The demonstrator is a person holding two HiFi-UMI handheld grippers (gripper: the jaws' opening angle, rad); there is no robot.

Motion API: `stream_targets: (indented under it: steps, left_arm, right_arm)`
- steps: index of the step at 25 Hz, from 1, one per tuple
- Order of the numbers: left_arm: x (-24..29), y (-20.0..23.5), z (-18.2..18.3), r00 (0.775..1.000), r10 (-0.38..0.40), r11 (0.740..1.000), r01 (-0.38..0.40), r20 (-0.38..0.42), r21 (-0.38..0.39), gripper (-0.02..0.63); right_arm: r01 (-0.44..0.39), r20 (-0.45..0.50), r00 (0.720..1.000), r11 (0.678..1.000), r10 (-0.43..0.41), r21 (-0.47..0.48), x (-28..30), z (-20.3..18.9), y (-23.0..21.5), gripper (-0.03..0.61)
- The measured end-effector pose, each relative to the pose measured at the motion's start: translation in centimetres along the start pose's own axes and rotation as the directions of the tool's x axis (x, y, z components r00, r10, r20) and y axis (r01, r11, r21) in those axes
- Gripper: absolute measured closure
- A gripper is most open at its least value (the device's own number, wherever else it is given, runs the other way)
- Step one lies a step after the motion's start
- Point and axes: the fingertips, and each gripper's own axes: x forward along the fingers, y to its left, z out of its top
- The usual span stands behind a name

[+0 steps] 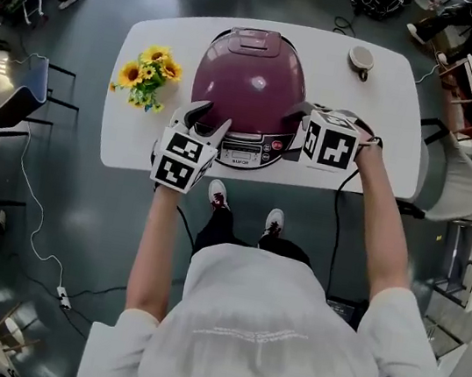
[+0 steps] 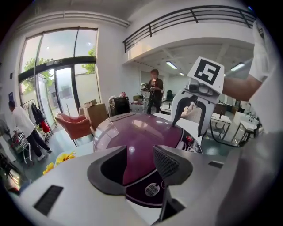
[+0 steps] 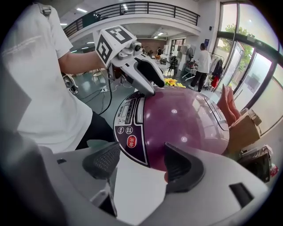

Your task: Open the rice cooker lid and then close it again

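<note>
Overhead first: glossy purple dome-lidded rice cooker [image 1: 251, 83] mid-table on white rounded-corner tabletop [image 1: 383, 100], lid down, with yellow artificial sunflower bunch [image 1: 147, 76] to its left. At cooker's front-left edge, left gripper [image 1: 208, 121]; at front-right, right gripper [image 1: 295, 132]. Left gripper view: jaws spread wide, nothing clamped, purple lid visible through the gap. Right gripper view: jaws likewise released and empty, framing black control panel [image 3: 130, 132] with red round button [image 3: 131, 141] and bare white table.
</note>
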Motion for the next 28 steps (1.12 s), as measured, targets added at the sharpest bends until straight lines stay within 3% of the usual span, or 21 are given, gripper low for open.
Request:
stream_targets:
  steps: [4,16,19,23,28]
  left_arm:
    - [0.4,-0.3,-0.3,0.998,-0.060,0.998,0.060,-0.019,-0.019,0.417]
    - [0.4,-0.5,-0.2,0.997,-0.070,0.997,0.070,0.020,-0.024,0.419]
    - [0.2,-0.4,-0.3,0.996,-0.075,0.997,0.076,0.043,-0.028,0.419]
    - [0.0,-0.2,-0.2,0.993,-0.066,0.995,0.073,0.101,-0.069,0.419]
    - [-1.1,1.3,0.3,0.985,0.064,0.989,-0.040,0.162,-0.146,0.420]
  right_arm:
    - [-0.001,0.013,1.000,1.000,0.000,0.023,-0.2,0.1,0.0,0.253]
    - [-0.008,0.011,1.000,0.999,0.007,0.035,-0.4,0.0,-0.1,0.264]
    - [-0.003,0.077,0.997,1.000,0.001,0.030,-0.6,0.2,-0.2,0.284]
    - [0.005,0.259,0.965,0.993,-0.036,0.118,-1.0,0.2,-1.0,0.304]
    - [0.062,0.417,0.890,0.955,-0.185,0.291,-2.4,-0.2,-2.4,0.383]
